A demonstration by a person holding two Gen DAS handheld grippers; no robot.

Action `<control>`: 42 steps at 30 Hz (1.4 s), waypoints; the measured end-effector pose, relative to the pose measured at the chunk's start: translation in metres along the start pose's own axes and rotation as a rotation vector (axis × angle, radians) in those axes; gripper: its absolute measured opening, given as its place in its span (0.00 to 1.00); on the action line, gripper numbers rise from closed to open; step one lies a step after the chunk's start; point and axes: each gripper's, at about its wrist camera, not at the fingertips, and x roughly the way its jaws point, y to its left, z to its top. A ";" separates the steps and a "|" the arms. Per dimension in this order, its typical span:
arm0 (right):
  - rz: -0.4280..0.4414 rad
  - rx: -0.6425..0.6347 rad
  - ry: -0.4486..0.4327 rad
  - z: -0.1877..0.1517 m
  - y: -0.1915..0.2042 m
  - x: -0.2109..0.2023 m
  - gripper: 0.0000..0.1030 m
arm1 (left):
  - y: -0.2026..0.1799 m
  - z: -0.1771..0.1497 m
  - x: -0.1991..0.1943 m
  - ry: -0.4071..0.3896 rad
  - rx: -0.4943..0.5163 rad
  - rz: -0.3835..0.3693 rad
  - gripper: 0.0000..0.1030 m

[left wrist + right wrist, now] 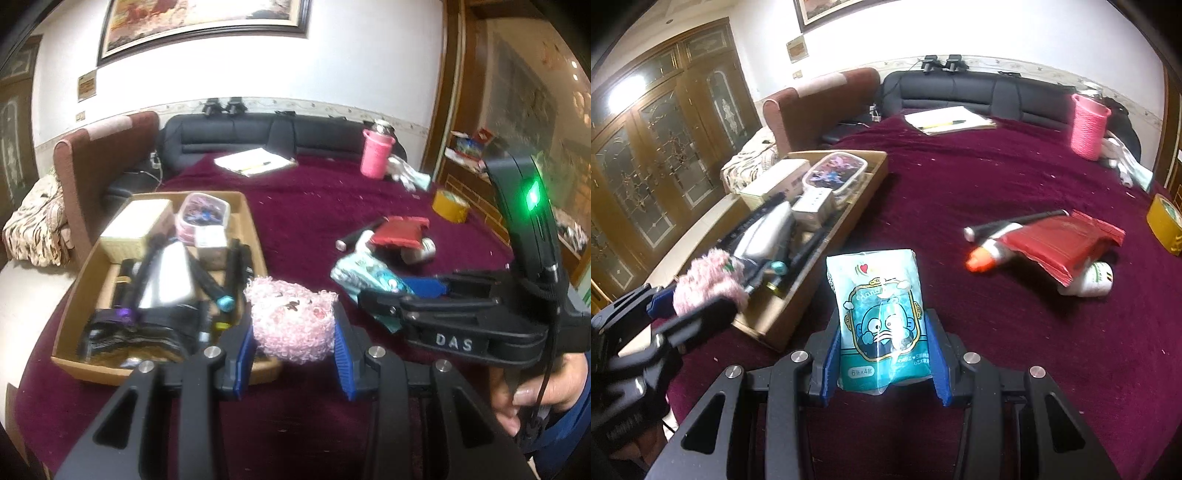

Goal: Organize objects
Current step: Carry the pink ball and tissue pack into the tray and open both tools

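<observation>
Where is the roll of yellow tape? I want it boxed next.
The roll of yellow tape lies on the maroon cloth at the right of both views, beyond the red packet and apart from it.

Both views are lit by warm indoor light, moderately bright, and we see strong fisheye bending with black vignetted corners. In the right wrist view a lamp glares off the glazed cabinet door (626, 98) at upper left, and the white wall (997, 33) is nearly blown out. We note a soft shadow on the maroon cover (1015, 184) under the red packet (1063, 243). A green indicator light (532, 197) blooms. Motion blur softens the box contents (166, 280).
</observation>
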 end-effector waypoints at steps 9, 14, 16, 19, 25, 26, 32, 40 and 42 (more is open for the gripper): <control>0.066 0.000 0.012 0.029 0.040 0.010 0.44 | 0.085 0.012 -0.011 -0.023 -0.156 0.076 0.36; 0.085 -0.035 0.027 0.050 0.069 0.025 0.44 | 0.123 0.019 -0.005 -0.009 -0.204 0.108 0.36; 0.100 -0.038 0.040 0.060 0.081 0.034 0.44 | 0.135 0.023 0.005 0.012 -0.228 0.105 0.36; 0.092 -0.056 0.044 0.075 0.097 0.049 0.44 | 0.147 0.026 0.020 0.050 -0.251 0.094 0.36; 0.063 -0.051 0.079 0.099 0.114 0.087 0.44 | 0.161 0.034 0.038 0.083 -0.265 0.088 0.36; 0.059 -0.051 0.084 0.101 0.115 0.091 0.44 | 0.163 0.035 0.040 0.085 -0.269 0.092 0.36; 0.015 -0.047 0.113 0.112 0.119 0.117 0.44 | 0.165 0.034 0.049 0.100 -0.273 0.090 0.36; -0.023 -0.043 0.121 0.116 0.117 0.136 0.46 | 0.166 0.030 0.059 0.124 -0.270 0.090 0.37; -0.027 -0.047 0.117 0.116 0.118 0.137 0.50 | 0.166 0.029 0.062 0.131 -0.267 0.095 0.38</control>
